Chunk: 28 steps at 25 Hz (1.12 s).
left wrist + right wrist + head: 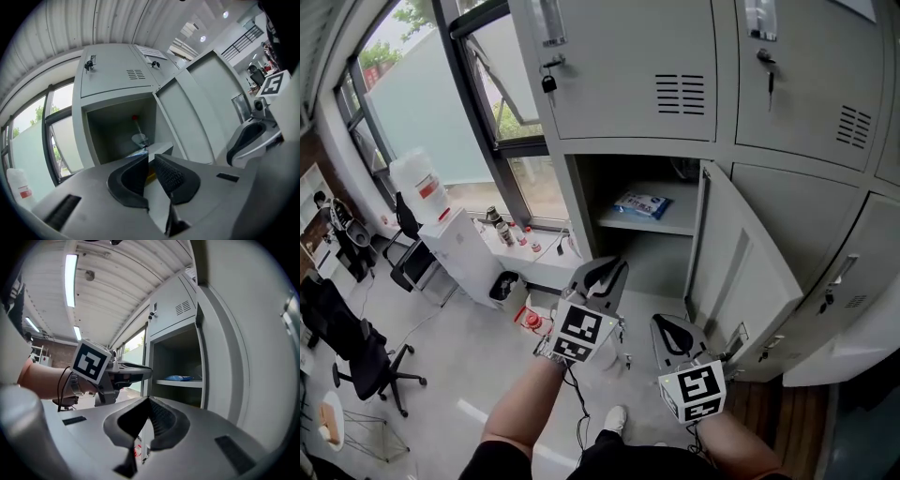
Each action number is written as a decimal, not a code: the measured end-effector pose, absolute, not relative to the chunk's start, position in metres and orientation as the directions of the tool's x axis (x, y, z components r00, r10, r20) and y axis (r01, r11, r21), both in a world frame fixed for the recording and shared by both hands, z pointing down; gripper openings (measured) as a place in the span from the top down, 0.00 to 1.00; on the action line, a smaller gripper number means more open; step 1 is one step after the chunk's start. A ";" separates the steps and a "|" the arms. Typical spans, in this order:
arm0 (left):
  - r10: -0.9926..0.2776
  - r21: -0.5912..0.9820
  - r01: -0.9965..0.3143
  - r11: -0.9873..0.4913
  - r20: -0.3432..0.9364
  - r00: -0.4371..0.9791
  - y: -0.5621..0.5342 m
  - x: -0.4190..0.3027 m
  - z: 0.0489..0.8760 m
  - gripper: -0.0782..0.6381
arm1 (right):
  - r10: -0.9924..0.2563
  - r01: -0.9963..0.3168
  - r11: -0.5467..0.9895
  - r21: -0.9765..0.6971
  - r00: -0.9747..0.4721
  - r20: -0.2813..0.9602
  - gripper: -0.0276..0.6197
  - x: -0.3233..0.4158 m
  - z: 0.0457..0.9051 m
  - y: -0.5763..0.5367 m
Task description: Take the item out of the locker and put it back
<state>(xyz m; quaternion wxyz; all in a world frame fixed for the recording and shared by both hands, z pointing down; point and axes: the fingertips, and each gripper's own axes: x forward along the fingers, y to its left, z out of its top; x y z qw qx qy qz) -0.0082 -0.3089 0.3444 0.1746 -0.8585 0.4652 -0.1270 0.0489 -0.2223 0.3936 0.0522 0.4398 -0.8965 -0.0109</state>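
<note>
Hovering before the open grey metal locker (581,202), the left gripper (605,272) has its fingers pressed together on nothing. The flat blue plastic packet (642,204) lies on the locker's shelf (675,225), well beyond both sets of fingertips and untouched. The right gripper (675,330) is likewise closed and empty, beside the swung-open grey door (741,272). The packet looks either not yet fetched or already returned.

My head camera looks down from high, the cameras on my left gripper (612,266) and right gripper (664,324) look level, and all see the nearby open locker (611,184).
</note>
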 end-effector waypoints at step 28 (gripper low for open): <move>-0.769 -0.718 -0.409 -0.563 0.274 0.578 -0.442 0.034 0.352 0.74 | -0.868 -0.872 0.489 0.026 -0.483 0.115 0.88 0.044 0.397 -0.307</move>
